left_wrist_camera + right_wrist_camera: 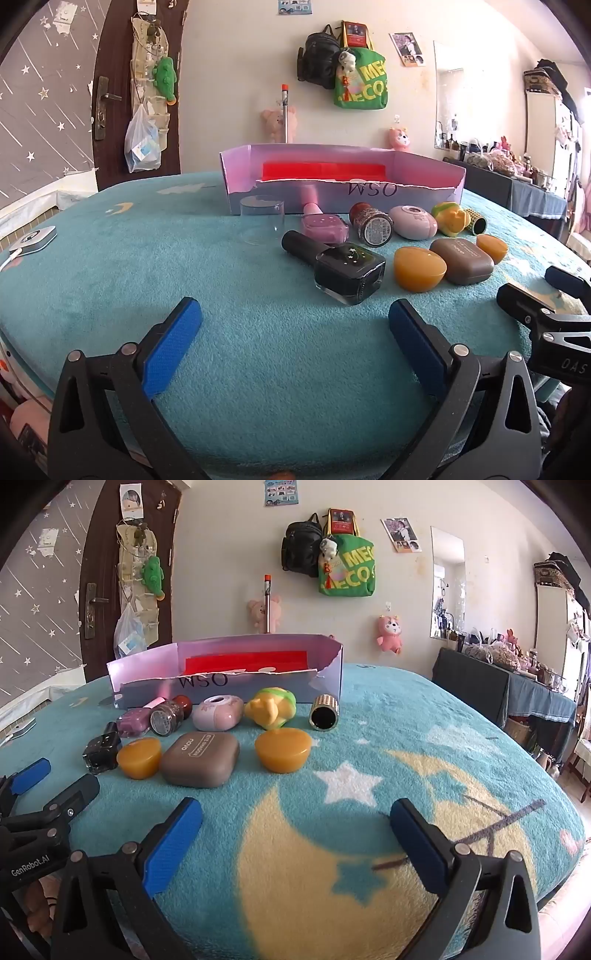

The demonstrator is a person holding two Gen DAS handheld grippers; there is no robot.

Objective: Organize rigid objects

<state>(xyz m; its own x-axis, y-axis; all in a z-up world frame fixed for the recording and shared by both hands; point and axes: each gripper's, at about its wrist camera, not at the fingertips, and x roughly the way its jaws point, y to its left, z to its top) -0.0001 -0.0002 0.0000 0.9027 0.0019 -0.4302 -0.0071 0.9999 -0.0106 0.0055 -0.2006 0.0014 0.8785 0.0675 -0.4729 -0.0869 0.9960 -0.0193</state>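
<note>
A cluster of small objects lies on a teal blanket before a torn purple cardboard box (424, 192) (325, 679) with a red liner. Among them are a black nail-polish bottle (343, 271) (101, 751), a pink bottle (323, 225) (135, 722), a glitter jar (373, 225) (168, 716), a pink oval case (413, 221) (218, 712), a yellow-green toy (450, 218) (271, 709), a brown case (461, 260) (201, 758), two amber bowls (419, 269) (282, 749) and a studded cylinder (476, 221) (325, 712). My left gripper (295, 321) and right gripper (295, 819) stand open and empty, short of the cluster.
A clear plastic cup (262, 219) sits left of the bottles. A white device with a cable (33, 240) lies at the blanket's left edge. Bags and plush toys hang on the wall behind, beside a dark door (110, 92); a cluttered side table (517, 675) stands at right.
</note>
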